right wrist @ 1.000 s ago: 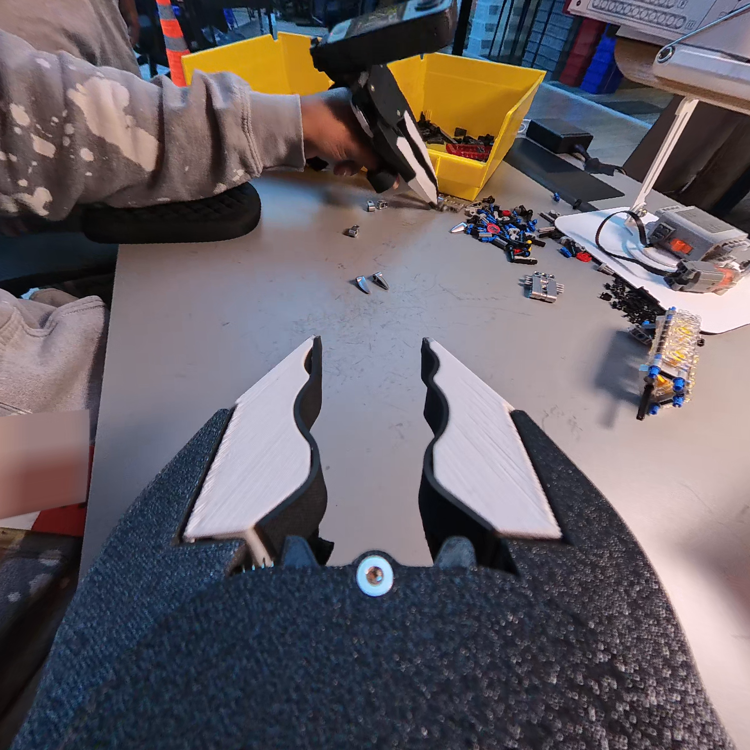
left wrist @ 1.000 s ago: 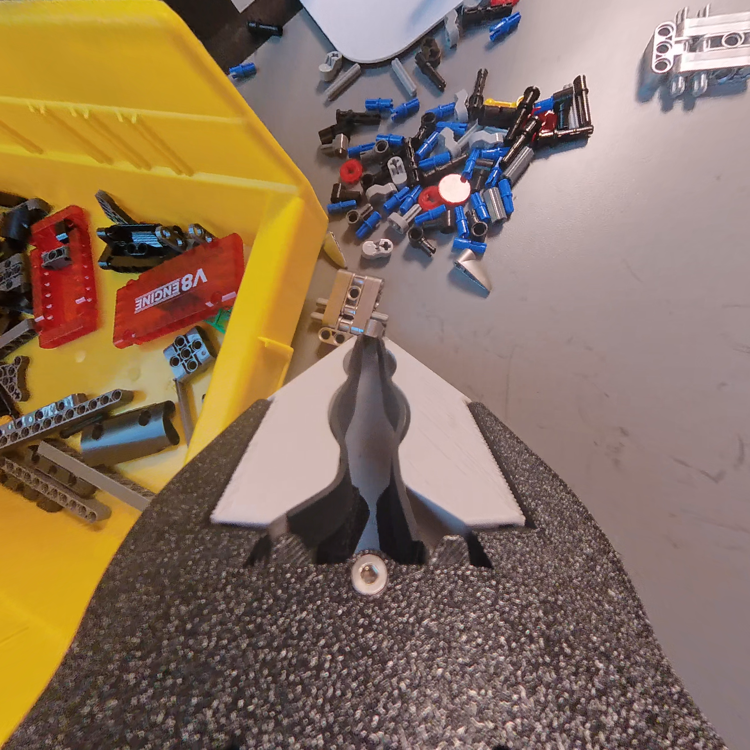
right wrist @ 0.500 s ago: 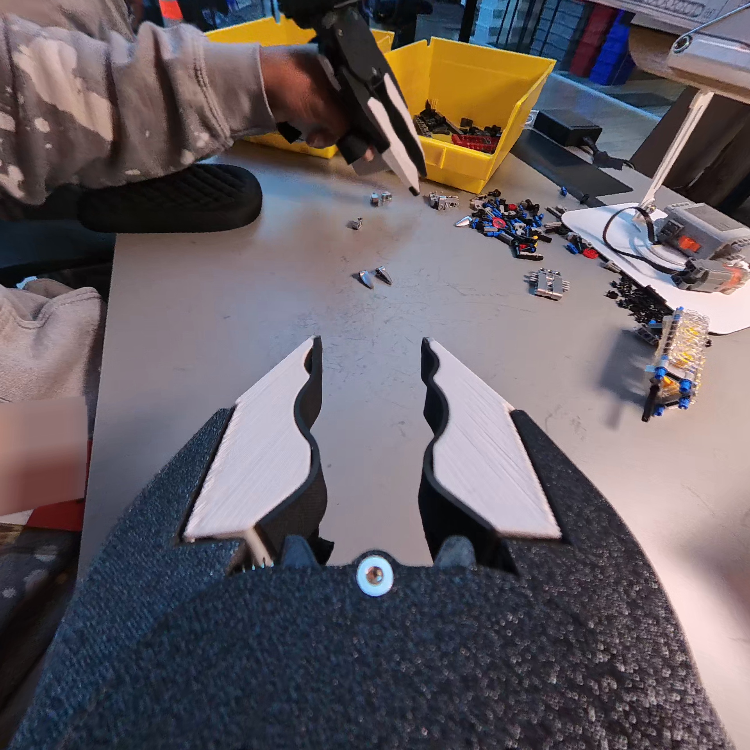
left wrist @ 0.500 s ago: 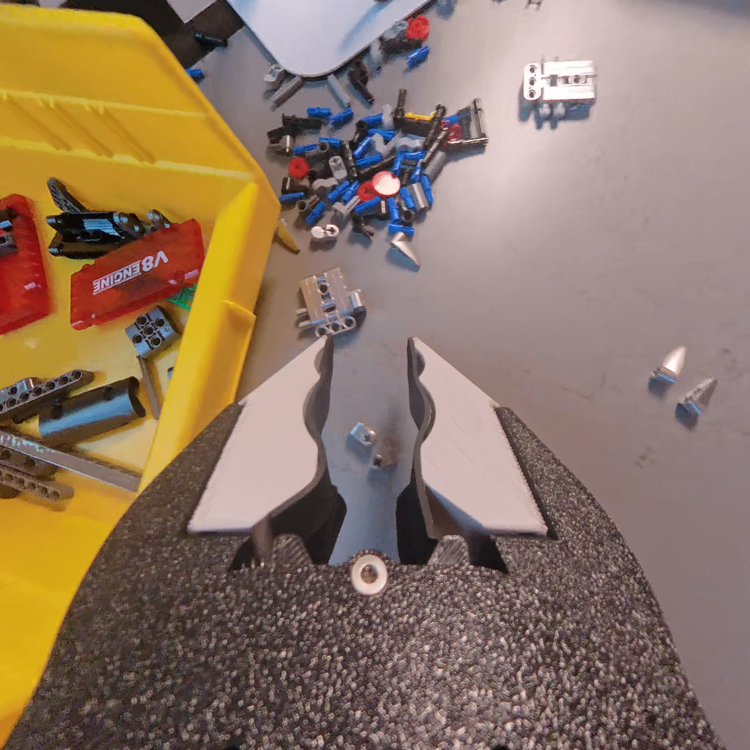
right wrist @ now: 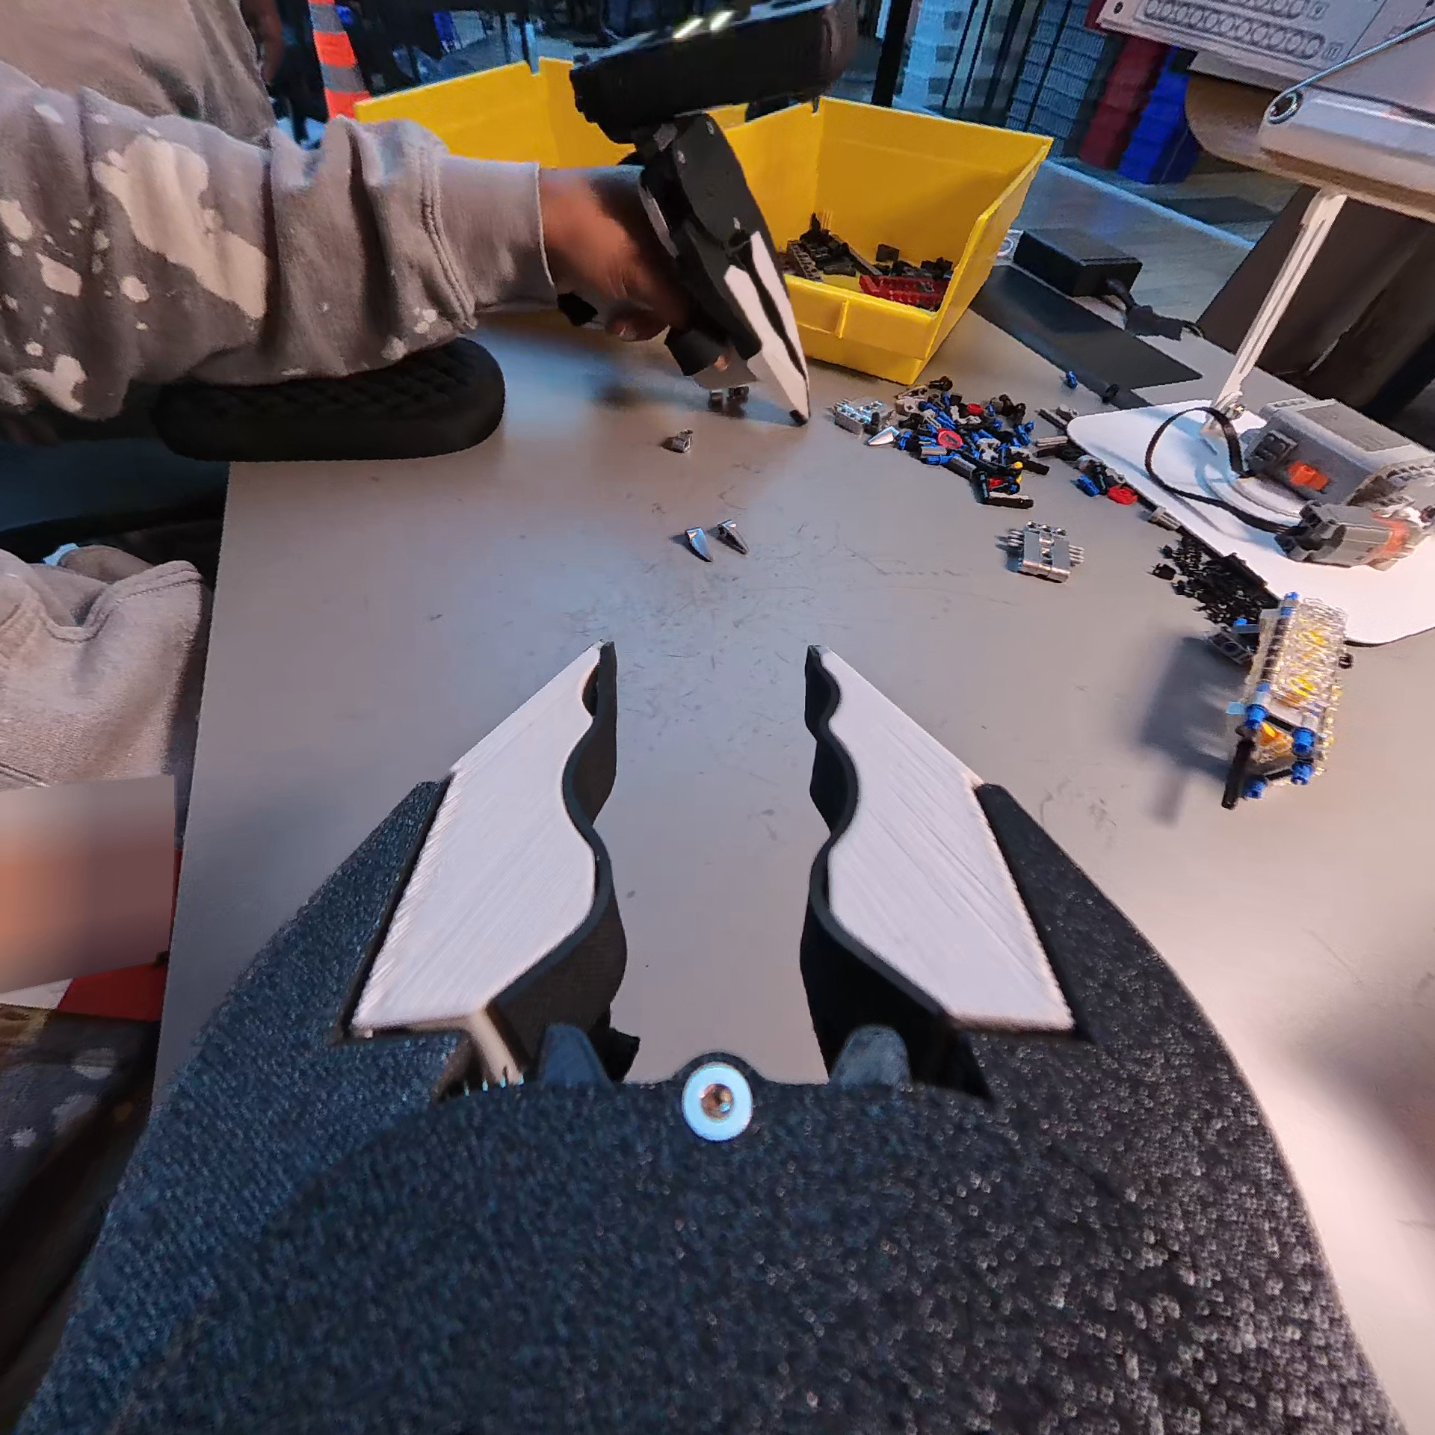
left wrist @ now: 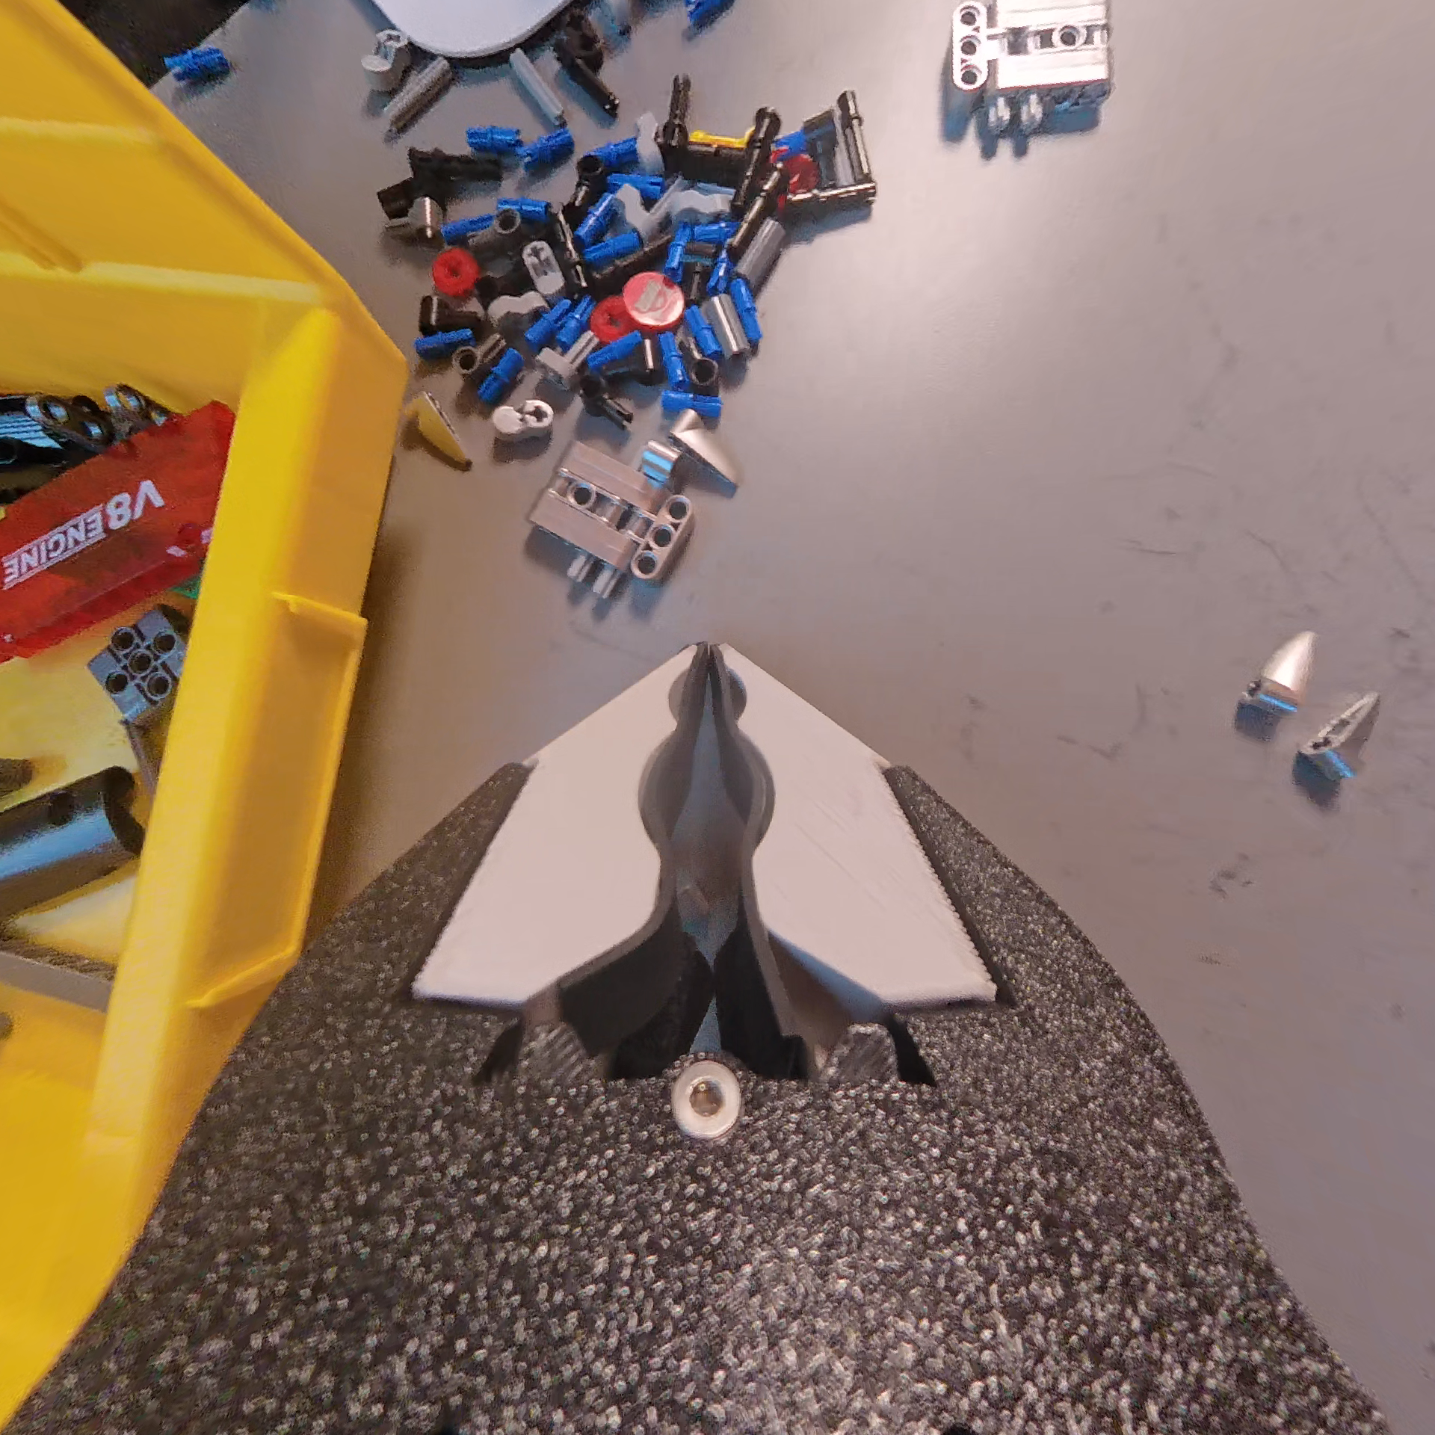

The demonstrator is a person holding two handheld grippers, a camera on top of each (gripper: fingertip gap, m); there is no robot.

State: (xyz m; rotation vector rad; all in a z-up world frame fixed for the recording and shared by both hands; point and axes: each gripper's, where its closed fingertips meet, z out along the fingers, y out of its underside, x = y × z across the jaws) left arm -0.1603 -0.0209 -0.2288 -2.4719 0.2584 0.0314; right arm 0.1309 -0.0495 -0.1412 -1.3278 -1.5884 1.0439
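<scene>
Your left gripper [left wrist: 705, 652] has its two fingers pressed together at the tips, with nothing seen between them, and it points down at the bare grey table [left wrist: 1087, 481]. Just ahead of its tips lies a small grey block of joined building pieces [left wrist: 613, 520], apart from the gripper, with a silver cone piece [left wrist: 703, 458] touching its far corner. Beyond that is a loose pile of blue, black and red pins [left wrist: 621, 256]. To the left stands the yellow bin [left wrist: 256, 590], holding a red see-through panel [left wrist: 109, 528] and grey beams. Two silver cone pieces [left wrist: 1312, 714] lie well off to the right.

Your right gripper [right wrist: 710, 660] hovers over open table with its fingers spread wide and empty. From there you see your hand [right wrist: 613, 256] holding the left gripper near the bin, a clear-sided model [right wrist: 1281, 691] at the right, and a grey battery box [right wrist: 1335, 458] on a white board [right wrist: 1126, 435].
</scene>
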